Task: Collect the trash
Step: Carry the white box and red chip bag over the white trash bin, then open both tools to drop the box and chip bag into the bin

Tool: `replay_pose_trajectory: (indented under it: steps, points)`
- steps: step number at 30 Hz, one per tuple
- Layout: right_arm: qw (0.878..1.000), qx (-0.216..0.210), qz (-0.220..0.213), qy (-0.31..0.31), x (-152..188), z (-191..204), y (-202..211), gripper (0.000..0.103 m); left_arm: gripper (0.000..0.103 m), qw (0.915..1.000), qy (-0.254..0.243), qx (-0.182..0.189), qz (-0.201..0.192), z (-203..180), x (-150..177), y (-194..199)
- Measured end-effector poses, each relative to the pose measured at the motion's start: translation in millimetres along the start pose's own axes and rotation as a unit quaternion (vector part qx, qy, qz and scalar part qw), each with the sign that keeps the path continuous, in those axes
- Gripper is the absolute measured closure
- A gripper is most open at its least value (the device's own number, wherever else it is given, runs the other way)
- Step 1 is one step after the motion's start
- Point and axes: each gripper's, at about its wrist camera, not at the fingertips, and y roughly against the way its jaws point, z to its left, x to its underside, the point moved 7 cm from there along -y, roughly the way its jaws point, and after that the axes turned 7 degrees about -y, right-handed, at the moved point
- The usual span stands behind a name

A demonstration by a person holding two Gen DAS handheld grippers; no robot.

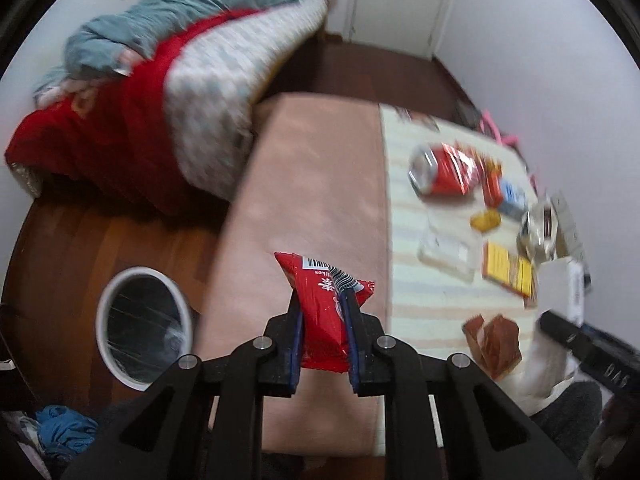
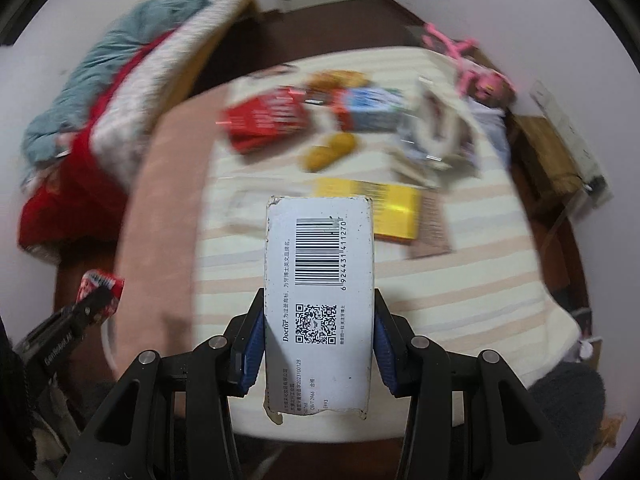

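Trash held, left: a red snack wrapper (image 1: 326, 312) with a barcode at its top edge, clamped between the blue pads of the left claw (image 1: 323, 316), hanging over the pink cover of the surface (image 1: 320, 168).
Trash held, right: a white box (image 2: 319, 300) printed with a barcode and a QR code, gripped across its width by the right claw (image 2: 319, 344); its torn lower edge sits between the arms, its far end points toward the striped cloth (image 2: 460, 280).
Left claw: narrow, pinched on the wrapper.
Right claw: set about midway, pads pressing both long sides of the box.
Bin: a white-rimmed round bin (image 1: 144, 326) with a clear liner, on the wooden floor (image 1: 60, 248) just left of the surface.
Trash still lying on the striped cloth: a red can (image 1: 440, 174) on its side, a yellow box (image 1: 508, 274), a brown wrapper (image 1: 496, 340), a clear plastic piece (image 1: 448, 252); other items blurred.
Background: a bed (image 1: 224, 100) with red and teal bedding beyond the surface.
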Motion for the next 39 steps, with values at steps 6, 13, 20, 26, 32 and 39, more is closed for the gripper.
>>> replay_pose_trajectory:
  steps: [6,13,20,26,32,39]
  points:
    - [0.994,-0.086,0.008,0.065,24.9,120.9,14.9,0.054,0.088,0.9978,0.061,-0.009,-0.023,107.1,2.6,40.4]
    - [0.972,-0.158,0.078,0.157,87.7,280.9,-35.0,0.054,0.087,0.9866,0.159,-0.024,0.025,240.3,54.4,14.1]
    - [0.949,-0.139,0.196,0.204,167.5,388.4,-161.4,0.054,0.074,0.9592,0.259,-0.003,0.113,333.5,119.7,-62.1]
    - [0.933,-0.114,0.24,0.244,198.0,438.6,-226.9,0.05,0.01,0.9479,0.295,-0.034,0.115,369.8,138.0,-73.5]
    - [0.928,-0.094,0.249,0.26,205.2,457.1,-249.8,0.006,0.002,0.9471,0.286,-0.095,0.109,387.4,146.9,-69.1]
    - [0.924,-0.016,0.211,0.319,196.0,445.1,-251.7,0.0,0.002,0.9455,0.265,-0.147,0.119,385.2,160.0,-64.8]
